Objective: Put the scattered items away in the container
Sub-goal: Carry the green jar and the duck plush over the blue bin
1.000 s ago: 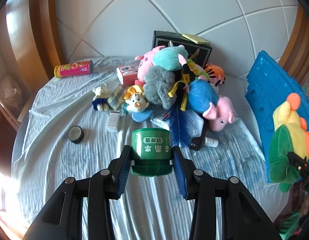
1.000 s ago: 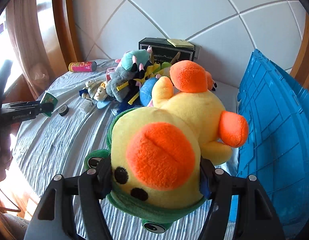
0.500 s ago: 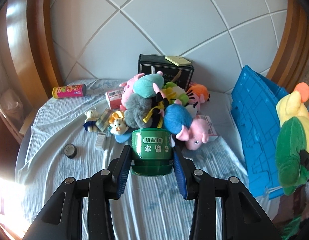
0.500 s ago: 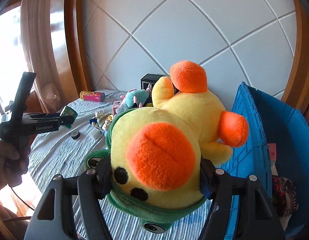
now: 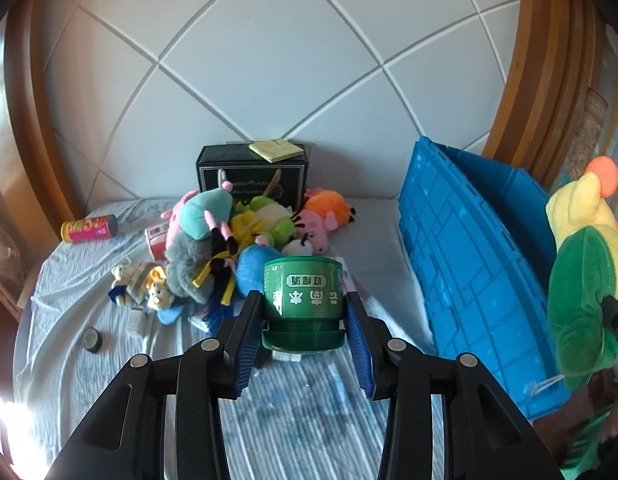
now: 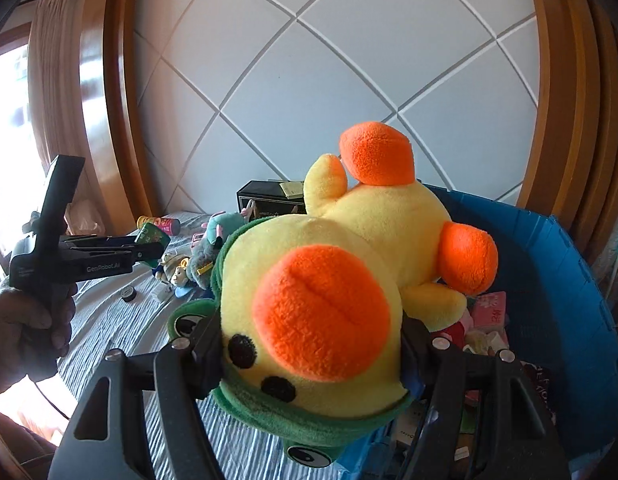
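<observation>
1. The left hand-held gripper [image 5: 305, 328] is clamped on a green jar [image 5: 303, 300], carried in the air above the striped bed sheet [image 5: 289, 412]. The jar hangs upside down, its lid towards the camera and its axis running away along the fingers.
2. The right hand-held gripper [image 6: 309, 356] squeezes the head of a yellow duck plush [image 6: 329, 292]; its long axis runs from the head away to the orange feet, over the rim of the blue container [image 6: 569, 280].
3. I judge this the carry step: both items need to travel over the open container, then be released, the duck first.
4. Farther off, the pile of soft toys [image 5: 245, 248] lies uncollected on the bed before a black box [image 5: 253, 180].
</observation>
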A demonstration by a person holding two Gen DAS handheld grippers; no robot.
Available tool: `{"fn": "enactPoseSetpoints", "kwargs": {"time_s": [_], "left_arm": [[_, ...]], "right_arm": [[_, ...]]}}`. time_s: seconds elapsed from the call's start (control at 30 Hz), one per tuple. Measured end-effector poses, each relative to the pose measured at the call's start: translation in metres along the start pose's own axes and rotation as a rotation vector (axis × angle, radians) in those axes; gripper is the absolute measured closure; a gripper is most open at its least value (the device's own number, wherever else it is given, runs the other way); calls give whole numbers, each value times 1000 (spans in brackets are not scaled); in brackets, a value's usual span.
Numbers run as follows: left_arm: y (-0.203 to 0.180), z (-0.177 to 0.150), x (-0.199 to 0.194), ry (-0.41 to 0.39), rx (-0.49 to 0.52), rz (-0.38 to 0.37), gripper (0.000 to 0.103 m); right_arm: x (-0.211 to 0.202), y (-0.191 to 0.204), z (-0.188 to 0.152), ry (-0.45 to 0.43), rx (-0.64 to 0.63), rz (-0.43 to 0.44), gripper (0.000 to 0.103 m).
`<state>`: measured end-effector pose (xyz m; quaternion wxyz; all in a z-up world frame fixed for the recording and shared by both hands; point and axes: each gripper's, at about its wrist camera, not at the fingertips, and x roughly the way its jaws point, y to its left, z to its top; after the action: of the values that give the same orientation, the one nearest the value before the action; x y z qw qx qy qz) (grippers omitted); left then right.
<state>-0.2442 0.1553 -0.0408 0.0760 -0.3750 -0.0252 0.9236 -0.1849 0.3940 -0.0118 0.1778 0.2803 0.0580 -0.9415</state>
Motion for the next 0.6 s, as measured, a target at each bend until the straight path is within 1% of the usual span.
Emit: {"fn": "enactPoseSetpoints", "kwargs": {"time_s": [0.2,0.37,0.6], "left_arm": [[-73,24,10,-21,76,-61,63],[-137,44,17,-40,164,-111,63],[-205,63,29,-50,250,-160,63]], "right_arm": [[-20,-53,-7,-13,41,-48,35],[-31,-92,-14,-16,79,-85,35],[-39,-143,-28,-16,126,-133,35]]}}
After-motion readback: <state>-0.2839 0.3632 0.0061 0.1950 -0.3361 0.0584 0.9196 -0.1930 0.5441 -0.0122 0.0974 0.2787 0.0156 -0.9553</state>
